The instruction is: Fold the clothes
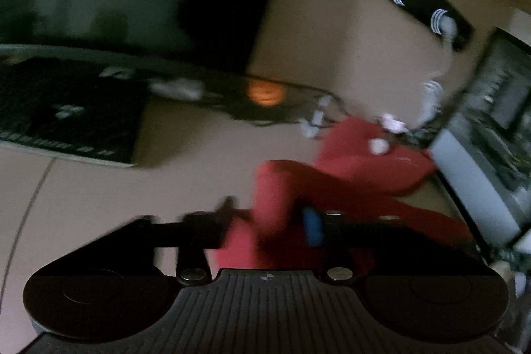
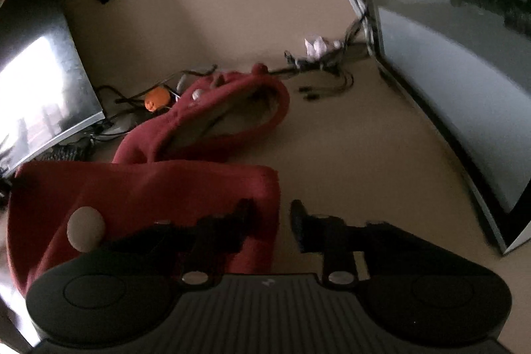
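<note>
The red garment [image 2: 186,184] is lying on the tan table [image 2: 332,155], partly folded: its lower part is showing as a doubled, flat-edged panel near the right gripper [image 2: 270,218], while the hood end [image 2: 232,108] is sprawling open and unfolded farther away, beside an orange round thing [image 2: 157,98] and a tangle of cables [image 2: 318,72].

The right gripper is hovering over the folded panel's right edge with its jaws spread and nothing between them; the left finger is sitting over the cloth, the right finger over bare table.

In the left wrist view, which is badly blurred, the left gripper [image 1: 268,218] appears to be pinching a bunched fold of the red garment [image 1: 348,168], since cloth is rising between the jaws and covering the gap; the blur is leaving some doubt about how firm that hold is.

As a judgement, the fold is roughly midway: one fold looks made, but the hood end and the bunched part are yet to be laid flat and brought over. A dark monitor [image 2: 43,62] is standing at the left and a window [image 2: 448,32] at the right.
</note>
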### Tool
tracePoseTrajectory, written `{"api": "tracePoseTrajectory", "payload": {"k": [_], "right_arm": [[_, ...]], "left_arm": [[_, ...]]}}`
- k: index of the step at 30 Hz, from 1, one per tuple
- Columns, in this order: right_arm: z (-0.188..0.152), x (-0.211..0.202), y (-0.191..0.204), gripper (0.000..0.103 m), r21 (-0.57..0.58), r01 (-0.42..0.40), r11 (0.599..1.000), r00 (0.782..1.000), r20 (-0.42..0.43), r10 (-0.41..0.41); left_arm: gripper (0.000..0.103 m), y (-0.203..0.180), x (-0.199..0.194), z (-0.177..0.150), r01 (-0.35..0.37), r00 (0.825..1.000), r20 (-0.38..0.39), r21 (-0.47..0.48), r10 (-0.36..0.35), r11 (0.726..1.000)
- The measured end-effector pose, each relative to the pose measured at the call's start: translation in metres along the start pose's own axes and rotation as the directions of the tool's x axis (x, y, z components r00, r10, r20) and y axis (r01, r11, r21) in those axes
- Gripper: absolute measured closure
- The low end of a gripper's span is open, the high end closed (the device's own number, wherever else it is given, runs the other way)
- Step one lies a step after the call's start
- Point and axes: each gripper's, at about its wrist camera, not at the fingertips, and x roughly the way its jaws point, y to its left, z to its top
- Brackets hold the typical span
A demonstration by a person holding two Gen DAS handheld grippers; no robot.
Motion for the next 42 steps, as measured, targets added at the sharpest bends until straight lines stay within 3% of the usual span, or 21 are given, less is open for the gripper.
{"api": "tracePoseTrajectory", "payload": {"k": [1,4,7,9,12,16,21,31,35,42], "right_arm": [[0.004,-0.006,0.003,0.034,-0.029,0.021,0.999,1.000,0.024,-0.021],[0.015,-0.020,0.019,0.017,-0.097,0.012,0.995,0.996,0.095,-0.003],[0.026,-0.026,0.046,0.001,-0.178,-0.074,0.981,0.984,0.148,0.101],[0.025,-0.018,0.065,0.000,-0.218,-0.139,0.966,0.977,0.129,0.170],[0.016,0.013,0.087,0.000,-0.230,-0.233,0.945,0.967,0.047,0.250],[-0.001,0.060,0.092,0.000,-0.242,-0.235,0.941,0.972,-0.037,0.233],[0.002,0.085,0.071,0.000,-0.154,-0.313,0.937,0.950,-0.079,0.304],[-0.001,0.088,0.070,0.000,-0.140,-0.333,0.933,0.943,-0.079,0.324],[0.000,0.088,0.078,0.000,-0.162,-0.296,0.941,0.954,-0.090,0.285],[0.013,0.090,0.094,0.000,-0.172,-0.232,0.957,0.960,-0.197,0.197]], "left_arm": [[0.029,0.001,-0.006,0.000,-0.002,1.000,0.013,-0.008,0.002,1.000],[0.011,-0.013,-0.041,0.005,0.001,0.994,0.108,0.079,-0.010,0.997],[0.007,-0.040,-0.069,0.008,0.054,0.980,0.175,0.223,-0.095,0.973],[0.005,-0.056,-0.066,0.008,0.111,0.976,0.151,0.291,-0.160,0.950],[0.004,-0.069,-0.030,0.000,0.125,0.981,0.098,0.338,-0.167,0.933],[0.004,-0.064,0.045,-0.015,-0.012,0.999,0.034,0.336,0.000,0.942],[0.000,-0.039,0.102,-0.034,-0.095,0.992,-0.050,0.286,0.114,0.953],[0.000,-0.035,0.106,-0.034,-0.103,0.993,-0.020,0.273,0.112,0.957],[0.000,-0.040,0.098,-0.036,-0.112,0.993,-0.011,0.281,0.119,0.953],[0.000,-0.034,0.097,-0.035,-0.078,0.996,-0.022,0.265,0.087,0.961]]}}
